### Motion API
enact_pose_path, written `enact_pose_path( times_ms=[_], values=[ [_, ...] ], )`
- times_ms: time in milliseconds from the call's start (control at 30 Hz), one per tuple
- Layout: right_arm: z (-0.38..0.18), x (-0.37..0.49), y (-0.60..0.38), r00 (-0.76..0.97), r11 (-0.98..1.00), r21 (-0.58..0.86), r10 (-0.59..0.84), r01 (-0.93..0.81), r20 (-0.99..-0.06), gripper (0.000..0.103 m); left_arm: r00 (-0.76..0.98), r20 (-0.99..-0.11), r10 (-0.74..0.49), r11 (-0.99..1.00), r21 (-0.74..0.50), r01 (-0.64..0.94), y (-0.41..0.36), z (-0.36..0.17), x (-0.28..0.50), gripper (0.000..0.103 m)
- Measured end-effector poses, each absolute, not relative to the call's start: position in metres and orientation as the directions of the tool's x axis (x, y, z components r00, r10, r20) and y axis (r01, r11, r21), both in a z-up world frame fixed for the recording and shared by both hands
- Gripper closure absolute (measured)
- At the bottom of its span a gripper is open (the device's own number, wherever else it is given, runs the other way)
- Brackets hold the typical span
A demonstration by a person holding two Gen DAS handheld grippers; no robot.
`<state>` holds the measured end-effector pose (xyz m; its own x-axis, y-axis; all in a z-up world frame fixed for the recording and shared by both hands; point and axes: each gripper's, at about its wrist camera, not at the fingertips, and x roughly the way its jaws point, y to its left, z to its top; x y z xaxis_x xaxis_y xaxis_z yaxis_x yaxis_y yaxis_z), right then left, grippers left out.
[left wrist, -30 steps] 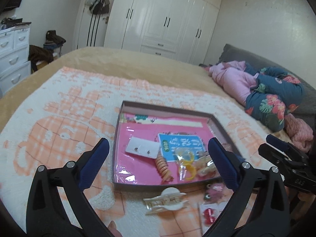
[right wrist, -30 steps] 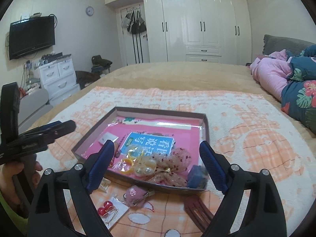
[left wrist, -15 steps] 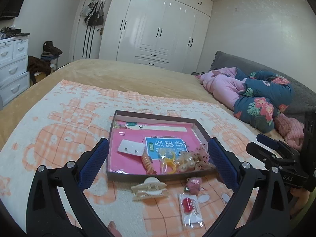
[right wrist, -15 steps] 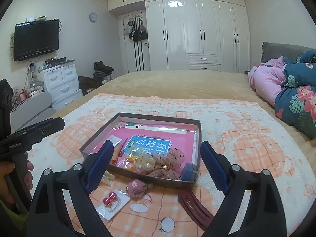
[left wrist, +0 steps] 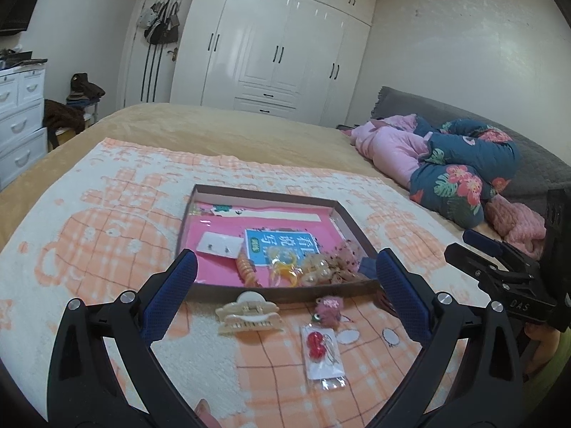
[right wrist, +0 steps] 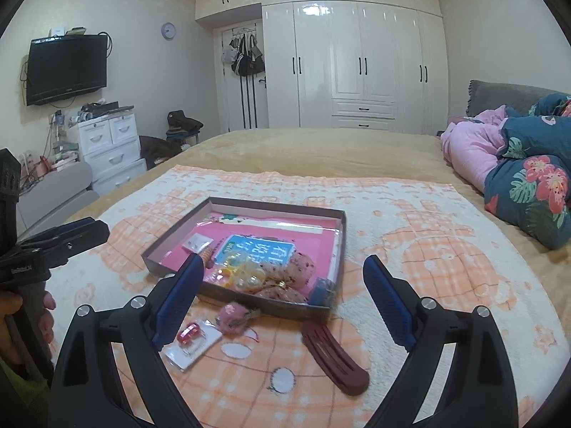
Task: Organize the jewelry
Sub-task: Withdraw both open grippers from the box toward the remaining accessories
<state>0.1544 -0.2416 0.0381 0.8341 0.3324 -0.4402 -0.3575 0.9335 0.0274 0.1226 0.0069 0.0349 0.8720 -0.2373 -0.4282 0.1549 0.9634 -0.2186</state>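
A shallow brown box [left wrist: 266, 192] [right wrist: 235, 301] with a pink floor lies on the blanket and holds an earring card [left wrist: 219, 246], a blue packet [left wrist: 278, 246] and a heap of hair ties and clips [left wrist: 314, 271]. On the blanket in front of it lie a cream claw clip [left wrist: 248, 315], a small pink pompom piece [left wrist: 328, 308] [right wrist: 232, 315], a card with red beads [left wrist: 321, 351] [right wrist: 191, 342] and a dark red hair clip [right wrist: 333, 356]. My left gripper [left wrist: 282, 289] and right gripper [right wrist: 282, 297] both hover open and empty, short of the box.
The orange-and-white blanket [right wrist: 428, 242] covers a tan bed. A pink and floral quilt pile [left wrist: 446, 164] lies at the right. White wardrobes [right wrist: 357, 67], a white drawer unit [right wrist: 110, 146] and a wall television [right wrist: 66, 67] stand beyond the bed.
Both grippers have drawn back and risen from the box, which now looks smaller and farther away. More loose pieces show in front of it. Both stay open.
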Motion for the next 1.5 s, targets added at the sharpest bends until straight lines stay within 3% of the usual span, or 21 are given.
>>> enact_pose_path(
  times_ms=[1067,1500],
  values=[
    [-0.021,0.156,-0.292,0.793,0.961,0.014,0.237,-0.277,-0.562,0.015,0.783,-0.546,-0.299,0.954,-0.168,0.247,-0.051,-0.020,0.128,0.011],
    [-0.064,0.183,-0.278,0.700,0.943,-0.031,0.224,-0.331,-0.678,0.015,0.732,-0.615,-0.294,0.956,-0.170,0.241,-0.052,-0.053,0.142,0.011]
  ],
)
